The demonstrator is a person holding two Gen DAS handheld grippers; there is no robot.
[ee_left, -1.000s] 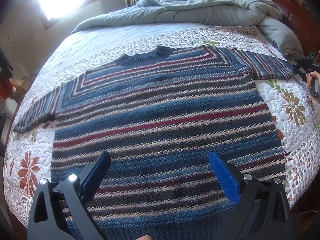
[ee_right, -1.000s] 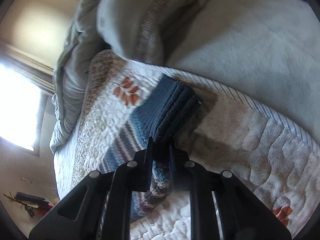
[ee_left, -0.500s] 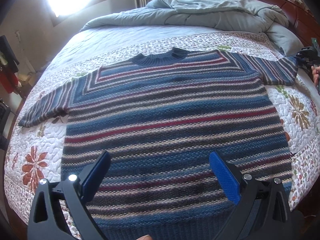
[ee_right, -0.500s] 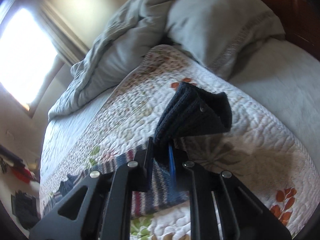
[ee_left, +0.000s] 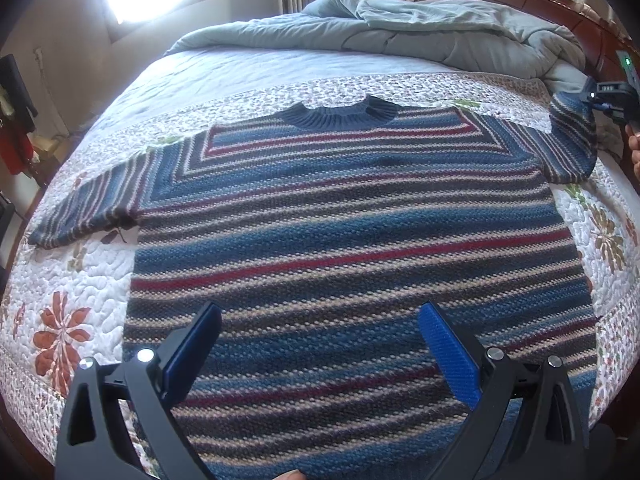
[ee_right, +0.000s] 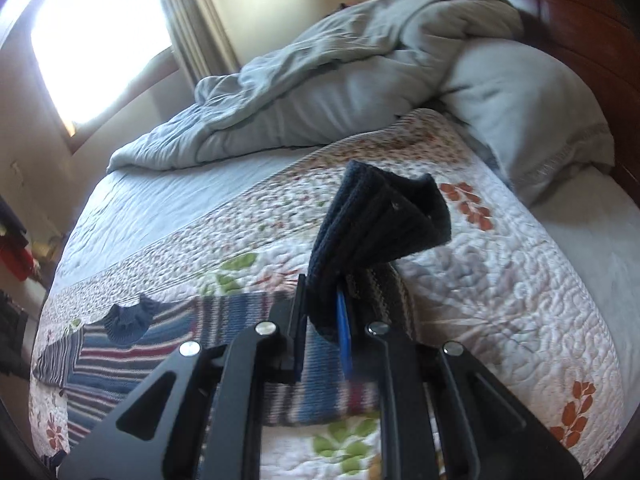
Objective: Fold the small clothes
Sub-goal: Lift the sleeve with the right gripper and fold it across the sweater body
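A striped blue, red and cream knit sweater (ee_left: 344, 248) lies flat, front up, on the floral quilt (ee_left: 72, 280). My left gripper (ee_left: 320, 344) is open and empty, hovering over the sweater's lower hem. My right gripper (ee_right: 324, 316) is shut on the dark blue cuff (ee_right: 372, 224) of the sweater's right sleeve and holds it lifted above the quilt. The right gripper also shows in the left wrist view (ee_left: 608, 96) at the far right, with the sleeve (ee_left: 568, 148) rising toward it. The left sleeve (ee_left: 88, 204) lies spread out flat.
A rumpled grey duvet (ee_left: 420, 28) and a pillow (ee_right: 532, 120) are piled at the head of the bed. A dark wooden headboard (ee_left: 540, 4) stands behind them. A bright window (ee_right: 92, 32) and curtain are on the far wall. The quilt's edge (ee_left: 24, 392) drops off at left.
My right gripper has lifted the sleeve cuff off the quilt and swung it up and inward. My left gripper has stayed open over the hem, drifting slightly.
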